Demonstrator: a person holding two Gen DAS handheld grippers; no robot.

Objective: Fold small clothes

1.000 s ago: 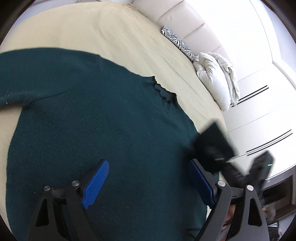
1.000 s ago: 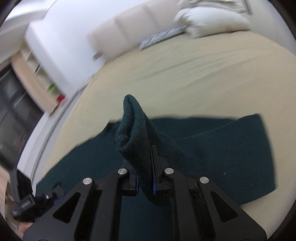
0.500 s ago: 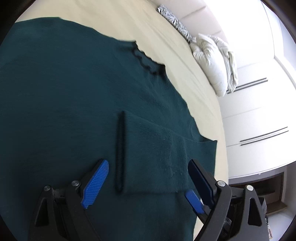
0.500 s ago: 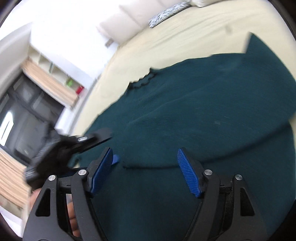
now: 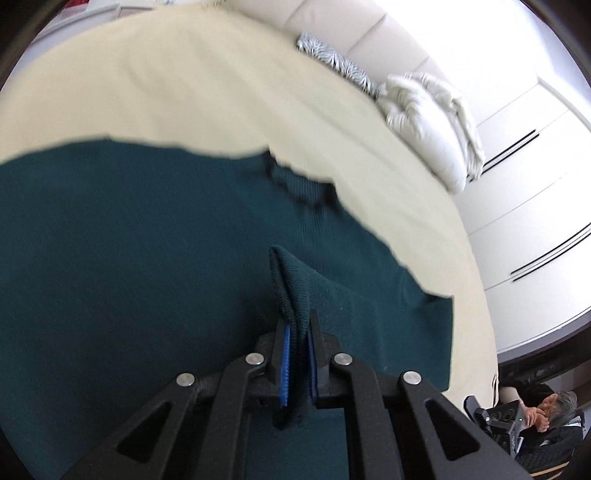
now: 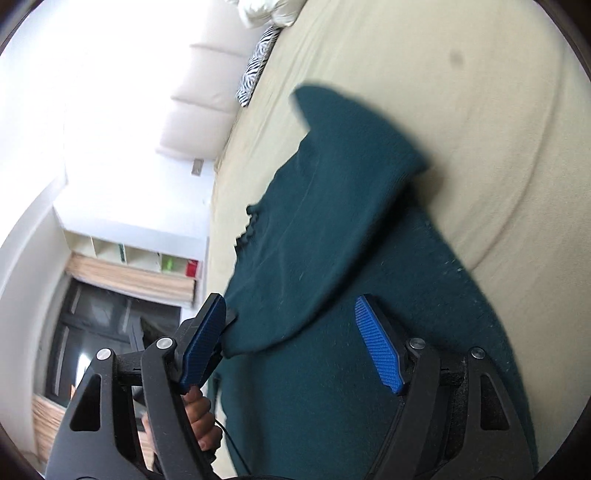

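A dark teal knit sweater [image 5: 140, 243] lies spread on a cream bed cover [image 5: 166, 92]. Its scalloped neckline [image 5: 299, 188] faces the far side. My left gripper [image 5: 297, 328] is shut on the cuff end of the folded-in sleeve [image 5: 291, 284] and holds it raised above the sweater body. In the right wrist view the sweater [image 6: 332, 258] lies below my right gripper [image 6: 291, 339], which is open and empty, with the folded sleeve between and under its blue pads [image 6: 380, 354]. A hand [image 6: 197, 417] shows at lower left, holding the other gripper.
A white pillow [image 5: 432, 122] and a zebra-print cushion [image 5: 332, 62] lie by the padded headboard [image 5: 362, 26]. White wardrobe doors [image 5: 535, 206] stand at the right. A seated person [image 5: 546, 410] is at lower right. Shelves [image 6: 140, 258] and a dark doorway [image 6: 96, 332] lie beyond the bed's edge.
My left gripper closed on the sleeve cuff and lifted it. My right gripper, which let go of the sleeve a second ago, stays open and has swung round over the sweater.
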